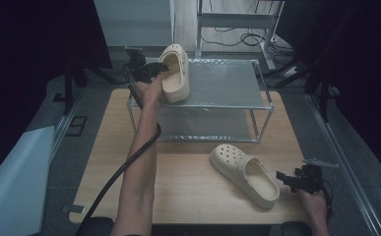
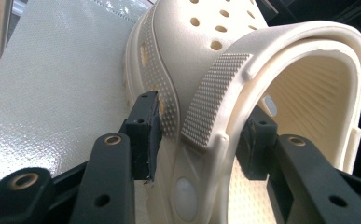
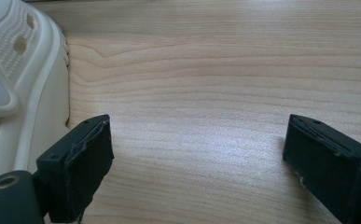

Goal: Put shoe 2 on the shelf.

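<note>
Left tool [image 2: 197, 135]: clamped on the side wall of the cream foam clog with round vent holes [image 2: 225, 60], one black jaw outside by the textured strap end, the other inside the opening; probably gripped there because the thin wall fits between the jaws.
Held clog [image 1: 174, 73]: up on the top shelf of the grey two-tier metal-framed rack [image 1: 227, 81], at its left end, tipped onto its side, toe pointing away; sole edge against the shelf sheet, so likely being set down or adjusted, not yet released.
Left hand [image 1: 150, 89]: stretched far forward over the rack's front left corner, cable trailing back along the forearm.
Right tool [image 3: 197, 154]: jaws wide apart, nothing between them, hovering low over the pale wooden worktop [image 3: 206, 70].
Second clog [image 1: 245, 173]: matching cream foam clog, flat on the worktop in front of the rack, toe toward the rack, heel opening toward the person; just beside the right tool's left jaw, apart from it.
Likely reason for right tool [image 1: 296, 179] posture: opened and waiting beside the heel, ready to take this clog next.
Lower shelf: bare, as far as visible.
</note>
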`<move>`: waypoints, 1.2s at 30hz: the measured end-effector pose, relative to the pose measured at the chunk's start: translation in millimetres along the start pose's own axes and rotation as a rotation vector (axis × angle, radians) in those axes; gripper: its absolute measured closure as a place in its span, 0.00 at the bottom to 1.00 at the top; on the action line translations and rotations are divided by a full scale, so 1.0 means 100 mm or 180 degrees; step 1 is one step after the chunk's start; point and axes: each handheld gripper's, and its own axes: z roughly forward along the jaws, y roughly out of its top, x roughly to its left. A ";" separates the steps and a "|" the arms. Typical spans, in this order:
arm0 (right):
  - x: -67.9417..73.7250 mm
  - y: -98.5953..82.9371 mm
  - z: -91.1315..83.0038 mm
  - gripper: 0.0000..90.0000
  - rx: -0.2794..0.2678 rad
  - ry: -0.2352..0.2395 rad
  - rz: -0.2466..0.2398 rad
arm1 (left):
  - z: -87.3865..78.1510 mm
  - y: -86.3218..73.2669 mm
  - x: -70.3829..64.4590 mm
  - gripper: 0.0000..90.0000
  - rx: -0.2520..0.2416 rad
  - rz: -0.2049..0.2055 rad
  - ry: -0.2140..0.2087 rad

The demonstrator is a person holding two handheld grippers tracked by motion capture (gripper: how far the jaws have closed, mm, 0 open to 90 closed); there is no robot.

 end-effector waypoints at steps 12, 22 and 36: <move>0.00 0.00 0.00 0.09 0.0007 -0.0001 0.0005 | 0.00 -0.03 -0.06 0.63 0.0031 0.0263 0.0021; 0.00 0.00 0.00 0.09 0.0009 0.0000 -0.0009 | -0.04 -0.02 0.02 0.41 0.0129 0.0101 -0.0500; 0.02 0.01 0.00 0.09 0.0002 0.0015 -0.0027 | -0.38 -0.08 0.20 0.21 0.0135 0.0292 -0.0797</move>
